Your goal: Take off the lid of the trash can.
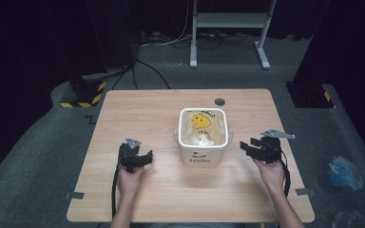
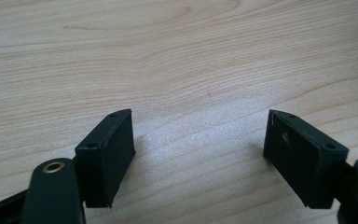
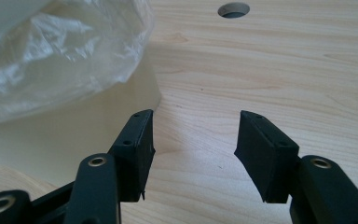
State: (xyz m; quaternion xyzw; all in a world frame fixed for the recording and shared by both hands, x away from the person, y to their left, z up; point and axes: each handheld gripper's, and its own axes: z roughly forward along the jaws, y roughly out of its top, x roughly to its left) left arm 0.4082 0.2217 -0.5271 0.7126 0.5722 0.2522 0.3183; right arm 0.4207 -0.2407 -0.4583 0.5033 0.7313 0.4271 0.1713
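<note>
On the left side of the wooden table [image 1: 138,114], the person's left hand [image 1: 129,180] rests low, with the forearm coming straight in from the near edge. It holds the left gripper [image 1: 145,159], which points across the table towards the bucket. From the left gripper view, its two black jaws are blocky, matte and flat-faced. They stand wide apart, with nothing between them except the pale wood grain, and they touch nothing that I can see.

In the middle of the table stands the white bucket [image 1: 203,159], square with rounded corners and smooth plastic walls. The word "Hello" is printed on its near side. A thin, crinkled, clear plastic liner [image 1: 217,124] sits inside and folds over the rim, and something yellow with a smiling face [image 1: 200,121] lies in it.

On the right, the right hand [image 1: 271,172] is held a bit higher, the wrist bent so that the right gripper [image 1: 245,148] points left at the bucket. A grey three-cornered plate [image 1: 277,134] sits on top of it. In the right gripper view its jaws are moderately apart and empty. The bucket wall is just beside one jaw; whether they touch I cannot tell. A round hole [image 3: 233,10] in the tabletop lies beyond.
</note>
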